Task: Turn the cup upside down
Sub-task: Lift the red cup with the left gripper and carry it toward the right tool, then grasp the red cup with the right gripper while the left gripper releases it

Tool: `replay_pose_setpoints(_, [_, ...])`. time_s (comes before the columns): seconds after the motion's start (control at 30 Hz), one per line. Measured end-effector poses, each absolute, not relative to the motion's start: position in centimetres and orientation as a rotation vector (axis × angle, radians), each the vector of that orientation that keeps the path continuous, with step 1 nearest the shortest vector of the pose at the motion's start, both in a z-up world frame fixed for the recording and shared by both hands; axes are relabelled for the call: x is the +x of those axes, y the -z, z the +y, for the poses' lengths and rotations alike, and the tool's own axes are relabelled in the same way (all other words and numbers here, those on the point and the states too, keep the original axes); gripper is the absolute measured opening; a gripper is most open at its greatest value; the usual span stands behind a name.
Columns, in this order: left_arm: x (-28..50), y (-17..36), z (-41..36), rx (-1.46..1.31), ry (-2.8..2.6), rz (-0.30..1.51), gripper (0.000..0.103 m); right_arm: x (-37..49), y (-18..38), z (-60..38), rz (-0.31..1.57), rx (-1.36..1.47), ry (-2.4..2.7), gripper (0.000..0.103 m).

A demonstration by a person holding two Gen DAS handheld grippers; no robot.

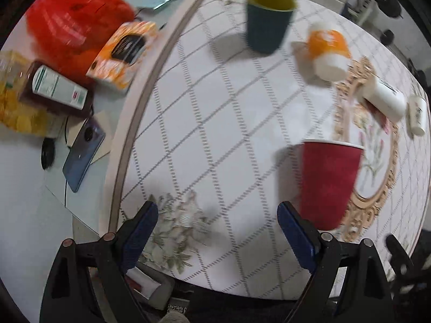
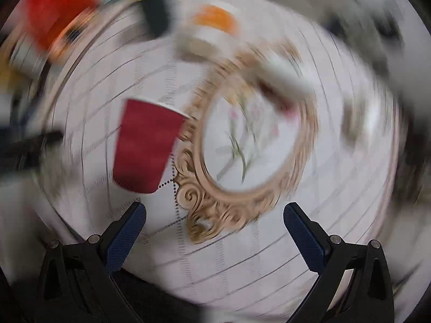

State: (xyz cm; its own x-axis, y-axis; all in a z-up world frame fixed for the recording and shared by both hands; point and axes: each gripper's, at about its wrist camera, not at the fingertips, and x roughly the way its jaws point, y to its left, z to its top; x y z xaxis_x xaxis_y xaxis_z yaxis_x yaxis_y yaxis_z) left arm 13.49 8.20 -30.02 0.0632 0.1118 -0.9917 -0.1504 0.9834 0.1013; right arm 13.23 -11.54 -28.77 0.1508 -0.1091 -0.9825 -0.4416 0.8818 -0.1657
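Both grippers (image 1: 218,215) (image 2: 214,216) agape — red cup (image 1: 330,183) upright on tablecloth (image 1: 215,107).

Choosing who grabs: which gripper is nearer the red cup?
Left, seemingly. Red cup stands beside left gripper's right finger; right gripper sits back, cup ahead-left.
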Motion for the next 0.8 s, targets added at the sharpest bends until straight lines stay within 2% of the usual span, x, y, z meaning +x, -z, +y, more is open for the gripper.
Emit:
replay_pose_setpoints(0.13, [12.9,31.7,10.7,-0.076,-0.226,1.491,0.091,9.2,29.3,-5.0,1.136,-1.215,-0.461,0.103])
replay_pose_setpoints(0.27, [12.6,33.5,12.0,-0.100,-0.246,1.497,0.091,4.0,33.1,-3.1,0.740,-1.905,-0.711,0.103])
replay_pose_setpoints(0.37, [12.3,34.7,12.9,-0.114,-0.292,1.519,0.091,2.5,35.8,-4.1,0.486,-2.271,-0.903,0.103])
replay_pose_setpoints(0.47, [11.9,35.7,13.7,-0.144,-0.313,1.534,0.091,1.4,37.9,-5.9,0.253,-2.525,-1.069,0.103])
replay_pose_setpoints(0.57, [11.6,36.5,14.2,-0.154,-0.336,1.545,0.091,1.3,39.1,-7.0,0.093,-2.658,-1.190,0.103])
replay_pose_setpoints(0.8, [11.1,37.8,15.3,-0.188,-0.377,1.570,0.091,1.9,41.3,-7.2,0.005,-2.733,-1.335,0.102])
